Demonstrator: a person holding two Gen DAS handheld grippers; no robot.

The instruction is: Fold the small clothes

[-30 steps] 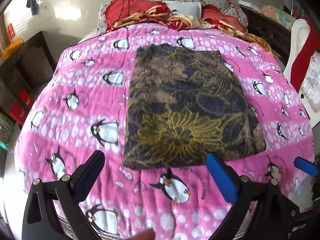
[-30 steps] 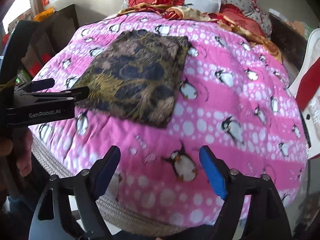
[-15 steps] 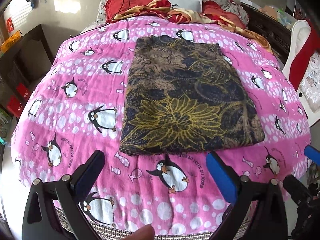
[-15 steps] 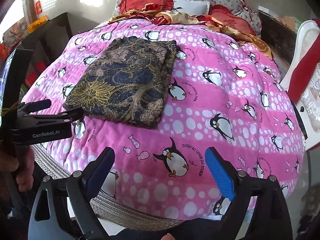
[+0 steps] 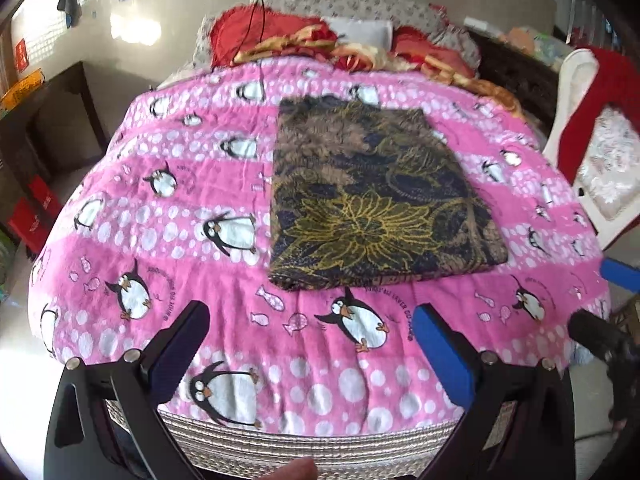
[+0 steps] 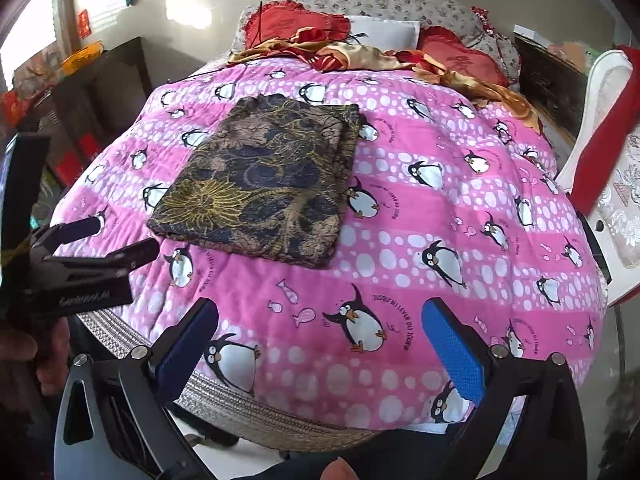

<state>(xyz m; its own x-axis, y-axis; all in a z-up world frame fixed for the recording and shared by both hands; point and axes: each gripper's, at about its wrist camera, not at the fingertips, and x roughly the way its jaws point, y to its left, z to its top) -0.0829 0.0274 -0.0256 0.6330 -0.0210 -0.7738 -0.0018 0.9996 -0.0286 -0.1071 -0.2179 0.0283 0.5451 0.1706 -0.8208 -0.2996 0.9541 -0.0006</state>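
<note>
A dark navy cloth with a gold flower print (image 5: pixel 372 200) lies folded into a flat rectangle on the pink penguin blanket (image 5: pixel 180 208); it also shows in the right wrist view (image 6: pixel 268 184). My left gripper (image 5: pixel 312 344) is open and empty, above the bed's near edge, short of the cloth. My right gripper (image 6: pixel 320 340) is open and empty, further right over the near edge. The left gripper also shows from the side in the right wrist view (image 6: pixel 120 244), near the cloth's near left corner.
Red cushions and a gold and red sheet (image 6: pixel 360 52) are heaped at the head of the bed. A white chair with a red garment (image 6: pixel 600 128) stands to the right. Dark wooden furniture (image 5: pixel 60 120) stands to the left. A woven mat edge (image 5: pixel 320 444) shows under the blanket.
Both grippers have drawn back from the cloth toward the near edge of the bed. The folded cloth has stayed in place. Both grippers stay open.
</note>
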